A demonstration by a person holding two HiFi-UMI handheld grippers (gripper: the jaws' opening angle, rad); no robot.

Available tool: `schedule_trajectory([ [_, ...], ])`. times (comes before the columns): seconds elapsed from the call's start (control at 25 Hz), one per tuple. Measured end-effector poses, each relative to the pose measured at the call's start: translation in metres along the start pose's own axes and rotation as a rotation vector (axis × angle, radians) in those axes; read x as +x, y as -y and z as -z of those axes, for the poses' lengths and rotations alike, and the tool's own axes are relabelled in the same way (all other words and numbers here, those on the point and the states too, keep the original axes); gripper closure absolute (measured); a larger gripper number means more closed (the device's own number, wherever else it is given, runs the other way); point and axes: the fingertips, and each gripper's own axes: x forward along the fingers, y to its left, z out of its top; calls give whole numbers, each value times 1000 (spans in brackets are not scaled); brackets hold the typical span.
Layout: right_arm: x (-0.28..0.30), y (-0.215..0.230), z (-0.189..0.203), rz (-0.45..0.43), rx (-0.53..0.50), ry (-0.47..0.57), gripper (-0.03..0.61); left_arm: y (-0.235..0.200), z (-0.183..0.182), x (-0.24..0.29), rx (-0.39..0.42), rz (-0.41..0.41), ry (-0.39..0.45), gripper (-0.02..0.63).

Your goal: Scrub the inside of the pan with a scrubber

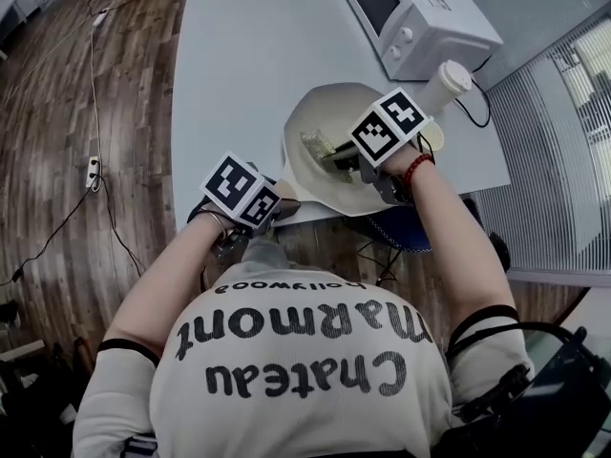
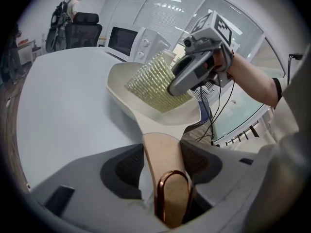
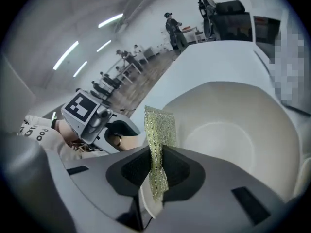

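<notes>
Pan handle [image 2: 163, 154], cup [image 1: 445, 84] beside, microwave [image 1: 420, 17] beyond

The pan [image 1: 320, 113] is cream, its handle [image 2: 163, 154] beige with a copper-coloured loop [image 2: 159, 198]. The scrubber [image 3: 160, 130] is glittery yellow-green mesh. The table [image 1: 248, 65] is pale grey, the microwave [image 1: 420, 17] white. The marker cubes [image 1: 239, 191] carry black-and-white squares. The floor [image 1: 57, 160] is brown-planked.

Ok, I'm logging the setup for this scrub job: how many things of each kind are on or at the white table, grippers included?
pan: 1
scrubber: 1
microwave: 1
lidded cup: 1
grippers: 2, left gripper and right gripper
Total: 6
</notes>
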Motion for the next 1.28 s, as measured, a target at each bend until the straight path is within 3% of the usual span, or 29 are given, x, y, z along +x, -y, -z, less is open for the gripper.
schedule_trajectory([
  [0.28,52,-21,20,-189,153,-84,514,2,0,1,10,-1,-1,364],
  [0.44,59,-20,34,-221,249,-158,514,0,3,-1,15,-3,3,367],
  [0.68,54,-7,74,-113,217,-355,514,-1,8,-8,5,12,7,368],
  [0.96,44,10,95,-62,230,-421,514,-1,4,-2,6,2,14,370],
  [1.28,6,52,129,108,195,-557,514,-4,0,-1,36,-17,9,368],
])
